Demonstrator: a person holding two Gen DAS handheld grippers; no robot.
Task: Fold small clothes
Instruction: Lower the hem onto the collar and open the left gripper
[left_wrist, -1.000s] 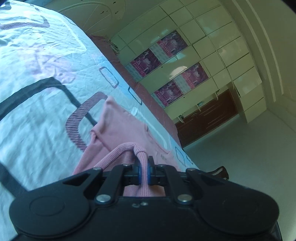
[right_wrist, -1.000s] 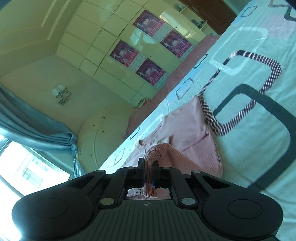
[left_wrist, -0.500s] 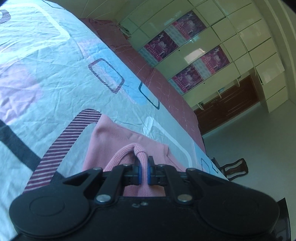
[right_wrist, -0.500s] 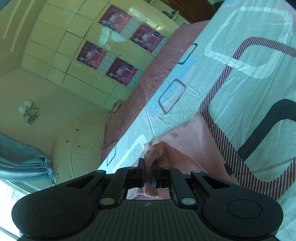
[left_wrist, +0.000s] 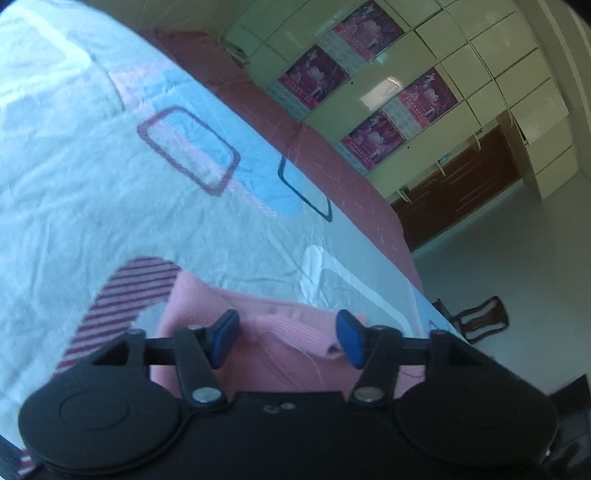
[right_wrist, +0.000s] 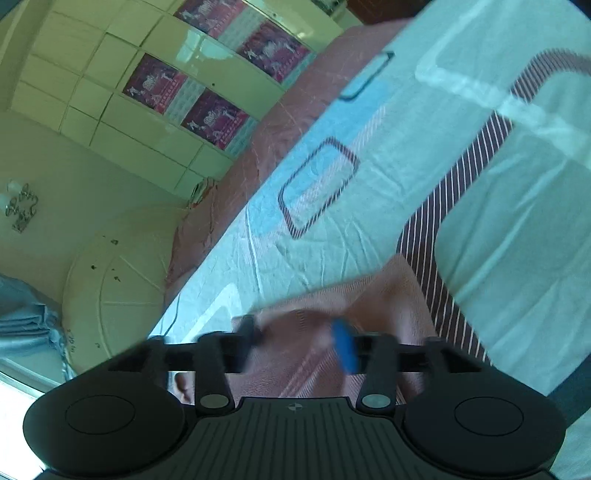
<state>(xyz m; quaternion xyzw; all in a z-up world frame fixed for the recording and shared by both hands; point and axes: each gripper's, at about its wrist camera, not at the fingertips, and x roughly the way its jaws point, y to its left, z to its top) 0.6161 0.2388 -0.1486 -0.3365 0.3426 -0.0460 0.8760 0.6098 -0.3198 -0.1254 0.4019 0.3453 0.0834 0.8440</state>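
A small pink ribbed garment (left_wrist: 280, 332) lies folded on the patterned bedsheet (left_wrist: 92, 192). My left gripper (left_wrist: 288, 338) is open just above it, its blue pads on either side of a raised fold, gripping nothing. In the right wrist view the same pink garment (right_wrist: 369, 295) lies under my right gripper (right_wrist: 299, 339), which is open too; its fingers are motion-blurred. Most of the garment is hidden behind the gripper bodies.
The bed's far edge has a pink-brown quilted border (left_wrist: 332, 155). Beyond stand a cream wardrobe with purple posters (left_wrist: 369, 88) and a brown cabinet (left_wrist: 461, 184). A dark chair (left_wrist: 480, 317) stands on the floor by the bed. A round headboard (right_wrist: 114, 295) and curtains show at the right wrist's left.
Both grippers have opened and let go of the pink garment's folded edge, which now lies on the rest of the garment. Both have tipped down closer to the bed.
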